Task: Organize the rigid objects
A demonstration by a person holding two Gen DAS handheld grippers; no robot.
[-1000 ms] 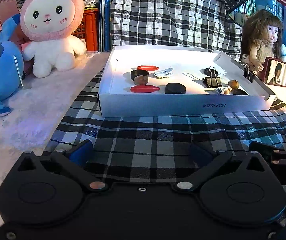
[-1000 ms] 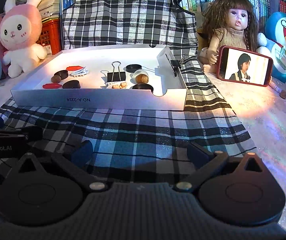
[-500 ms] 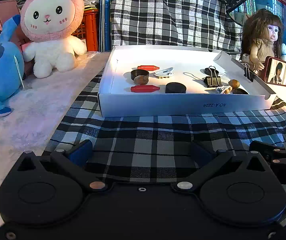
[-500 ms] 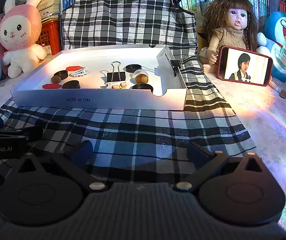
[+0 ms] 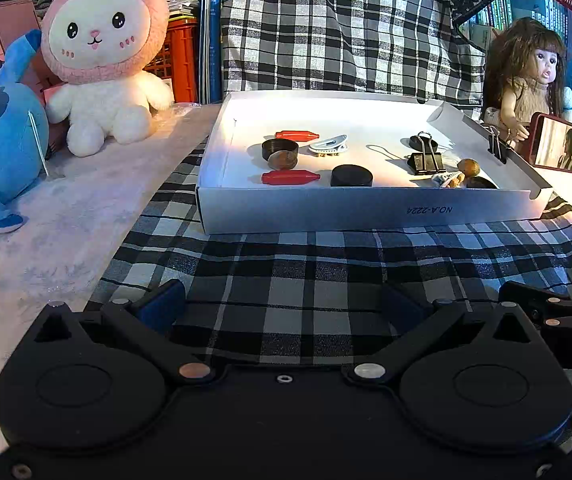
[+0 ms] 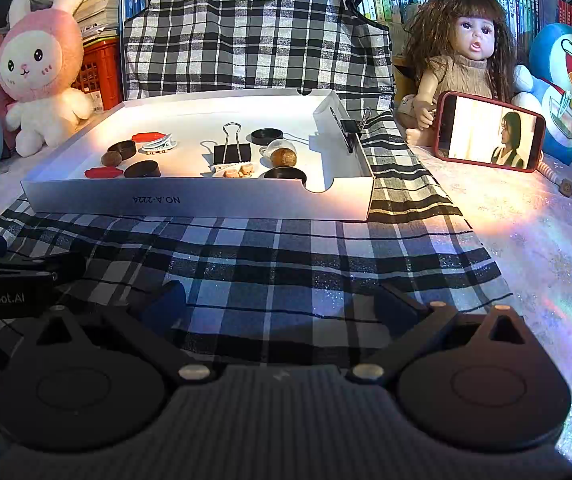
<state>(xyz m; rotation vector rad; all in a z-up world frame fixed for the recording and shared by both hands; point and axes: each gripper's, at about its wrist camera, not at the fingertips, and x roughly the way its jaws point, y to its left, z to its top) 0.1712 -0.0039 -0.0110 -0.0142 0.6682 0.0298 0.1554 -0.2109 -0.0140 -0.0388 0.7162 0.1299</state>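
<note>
Two hand-held grippers rest low over the plaid cloth (image 5: pixel 286 276), fingers spread wide and holding nothing: the left hand-held gripper (image 5: pixel 282 308) and the right hand-held gripper (image 6: pixel 282 304); ahead on the tabletop sits the white box (image 5: pixel 365 210), containing red pieces (image 5: pixel 289 177), dark round caps (image 5: pixel 351 175), a binder clip (image 6: pixel 232 152) and a nut (image 6: pixel 284 157); a phone (image 6: pixel 489 132) leans against a doll (image 6: pixel 465 48).

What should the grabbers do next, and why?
Probably move the right gripper forward toward the white box. Both grippers sit back on the checked cloth with jaws open and empty, and the binder clip and other small things lie untouched inside the box.
</note>
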